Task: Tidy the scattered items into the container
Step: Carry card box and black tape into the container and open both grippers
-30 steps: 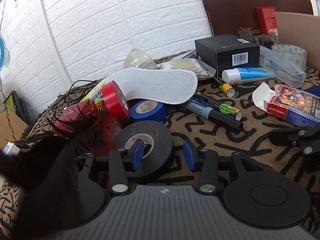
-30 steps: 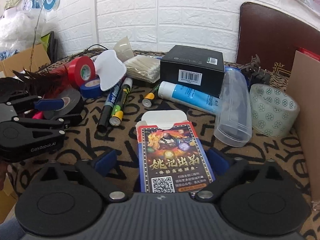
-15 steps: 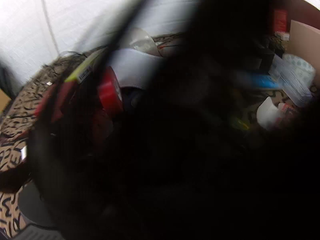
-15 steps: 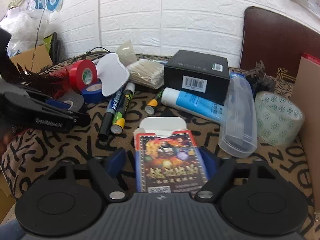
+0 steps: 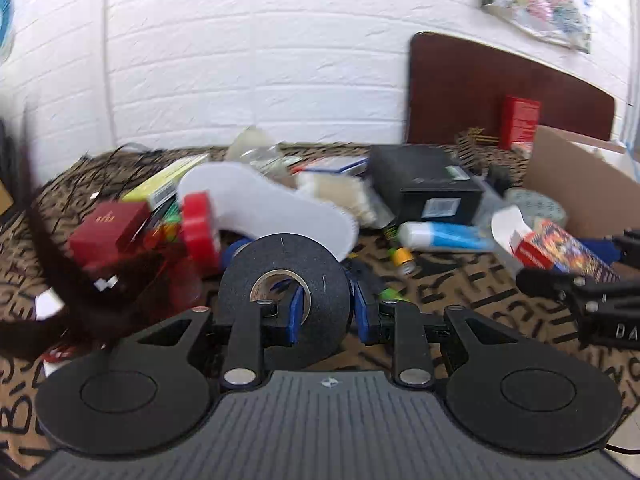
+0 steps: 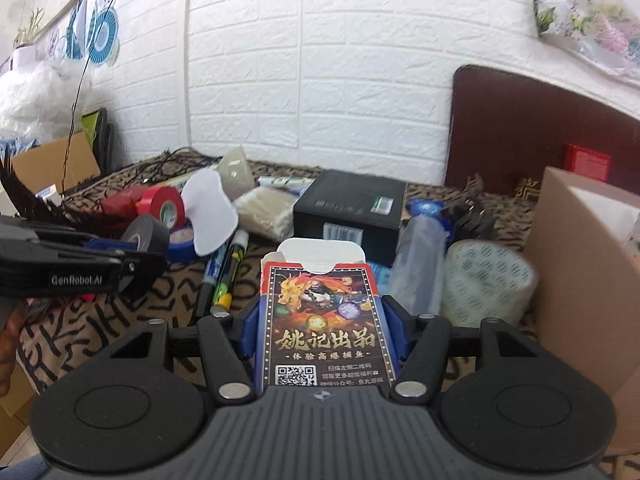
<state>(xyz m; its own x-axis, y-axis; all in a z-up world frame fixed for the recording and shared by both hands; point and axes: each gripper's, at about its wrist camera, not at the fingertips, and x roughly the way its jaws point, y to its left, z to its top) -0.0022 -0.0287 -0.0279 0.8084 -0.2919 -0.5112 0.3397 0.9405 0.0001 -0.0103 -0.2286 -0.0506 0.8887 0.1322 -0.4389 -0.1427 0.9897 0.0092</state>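
My left gripper (image 5: 329, 312) has one finger through the core of a black tape roll (image 5: 280, 264) and the other outside it. Its jaws are closing on the roll's wall, and the roll stands tilted up off the patterned cloth. From the right wrist view the same gripper (image 6: 120, 256) and roll (image 6: 146, 232) show at the left. My right gripper (image 6: 322, 328) is shut on a playing-card box (image 6: 320, 308) with its flap open, held above the cloth. The open cardboard box (image 6: 588, 280) stands at the right.
Clutter fills the cloth: a red tape roll (image 5: 198, 228), a white insole (image 5: 272, 208), a black box (image 5: 424, 188), a blue-white tube (image 5: 444, 236), markers (image 6: 224, 272), a clear case (image 6: 420, 256) and patterned tape (image 6: 488, 280). A dark feather (image 5: 60, 280) hangs at the left.
The left gripper closed on the black tape roll and raised it; the feather crossed its lens midway. The right gripper closed on the card box and lifted it.
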